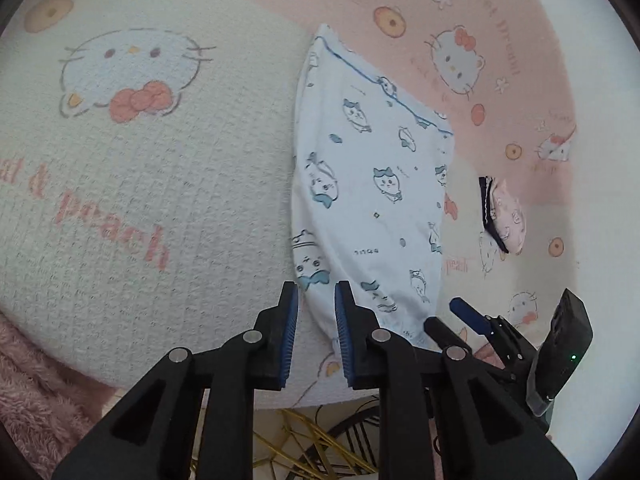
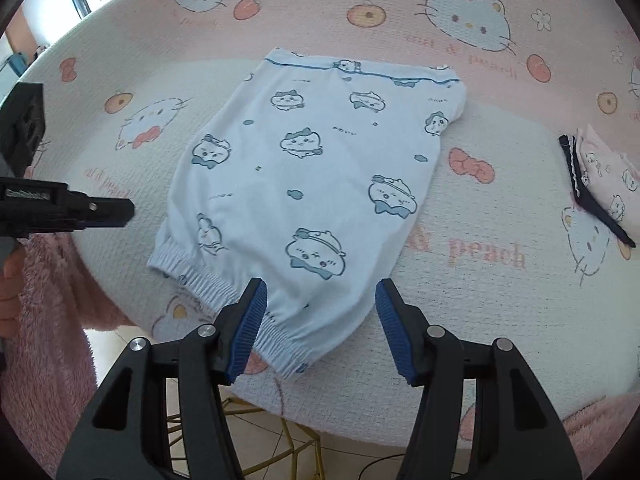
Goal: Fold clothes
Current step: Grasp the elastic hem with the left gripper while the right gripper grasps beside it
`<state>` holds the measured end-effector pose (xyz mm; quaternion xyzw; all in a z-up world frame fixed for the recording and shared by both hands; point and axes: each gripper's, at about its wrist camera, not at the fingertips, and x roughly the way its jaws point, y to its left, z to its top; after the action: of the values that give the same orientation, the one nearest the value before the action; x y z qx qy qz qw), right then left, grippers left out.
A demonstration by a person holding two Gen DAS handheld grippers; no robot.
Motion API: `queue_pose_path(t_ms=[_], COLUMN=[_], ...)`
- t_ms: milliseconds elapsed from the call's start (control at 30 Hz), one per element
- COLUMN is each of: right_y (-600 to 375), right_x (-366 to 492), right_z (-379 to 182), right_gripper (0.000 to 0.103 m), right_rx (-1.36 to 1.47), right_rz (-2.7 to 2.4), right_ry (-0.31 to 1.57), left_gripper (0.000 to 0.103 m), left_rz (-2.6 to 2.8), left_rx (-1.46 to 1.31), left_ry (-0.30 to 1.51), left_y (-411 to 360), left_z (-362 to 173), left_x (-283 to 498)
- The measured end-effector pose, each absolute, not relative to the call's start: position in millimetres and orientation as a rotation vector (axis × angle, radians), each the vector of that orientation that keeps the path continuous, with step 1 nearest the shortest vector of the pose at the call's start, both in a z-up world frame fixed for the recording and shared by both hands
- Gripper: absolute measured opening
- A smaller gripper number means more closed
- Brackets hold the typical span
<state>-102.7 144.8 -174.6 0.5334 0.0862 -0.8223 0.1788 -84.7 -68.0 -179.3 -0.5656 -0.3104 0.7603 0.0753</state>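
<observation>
Blue printed garment (image 2: 304, 184) lies flat on the bench (image 2: 500, 320), elastic hem toward the near edge, ready for a fold. Left claw (image 1: 316, 332) is narrowed but empty, beside the hem corner. Right claw (image 2: 320, 328) gapes over the hem, likely lining up a pinch. Folded pink piece (image 2: 608, 184) is parked well aside.

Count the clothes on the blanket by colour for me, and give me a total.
Blue garment: 1
Pink folded garment: 1
Total: 2
</observation>
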Motion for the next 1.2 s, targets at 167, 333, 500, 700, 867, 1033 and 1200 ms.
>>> queue_pose_path(t_ms=[167, 333, 500, 700, 867, 1033, 1200], right_y=[139, 169, 195, 208, 203, 191, 197], right_x=[-103, -96, -104, -109, -108, -105, -102], right_z=[-202, -203, -201, -213, -211, -211, -213], right_gripper=[0.058, 0.065, 0.065, 0.065, 0.063, 0.05, 0.054], right_rx=[1.614, 1.654, 1.682, 1.716, 1.681, 1.68, 1.691], right_rz=[-2.259, -2.255, -2.264, -2.133, -2.16, -2.237, -2.157], right_ry=[0.287, 0.201, -0.081, -0.4, -0.338, -0.123, -0.244], left_gripper=[0.02, 0.015, 0.016, 0.023, 0.024, 0.023, 0.028], left_rz=[2.23, 2.283, 2.132, 2.001, 2.066, 2.191, 1.988], left_rx=[-1.871, -1.909, -1.757, -1.75, -1.721, -1.875, -1.798], left_ry=[-0.758, -0.78, -1.092, -1.306, -1.297, -1.004, -1.279], left_y=[-36, -47, -57, -59, -60, -42, -55], left_z=[-209, -209, -210, -229, -223, -221, -240], left_x=[-96, -83, -76, -70, -70, -74, -71])
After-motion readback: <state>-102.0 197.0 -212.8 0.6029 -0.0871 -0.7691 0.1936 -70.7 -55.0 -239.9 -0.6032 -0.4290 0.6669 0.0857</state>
